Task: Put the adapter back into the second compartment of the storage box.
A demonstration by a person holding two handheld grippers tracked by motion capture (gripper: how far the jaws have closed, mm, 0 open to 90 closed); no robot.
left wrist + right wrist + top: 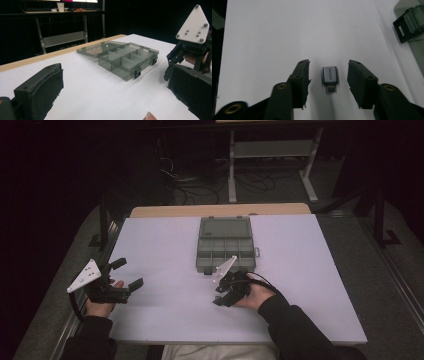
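The right gripper (328, 75) is open, 2 jaws on each side of a small grey adapter (330, 76) lying on the white table (165, 315), not touching it. Its writing is too blurry to read. The left gripper (127, 272) is open w/ nothing in it. The box (225, 245) sits open near the middle.

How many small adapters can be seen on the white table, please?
1. A small grey adapter lies on the table between the open jaws of the right gripper, near the organizer box. Others may be hidden.
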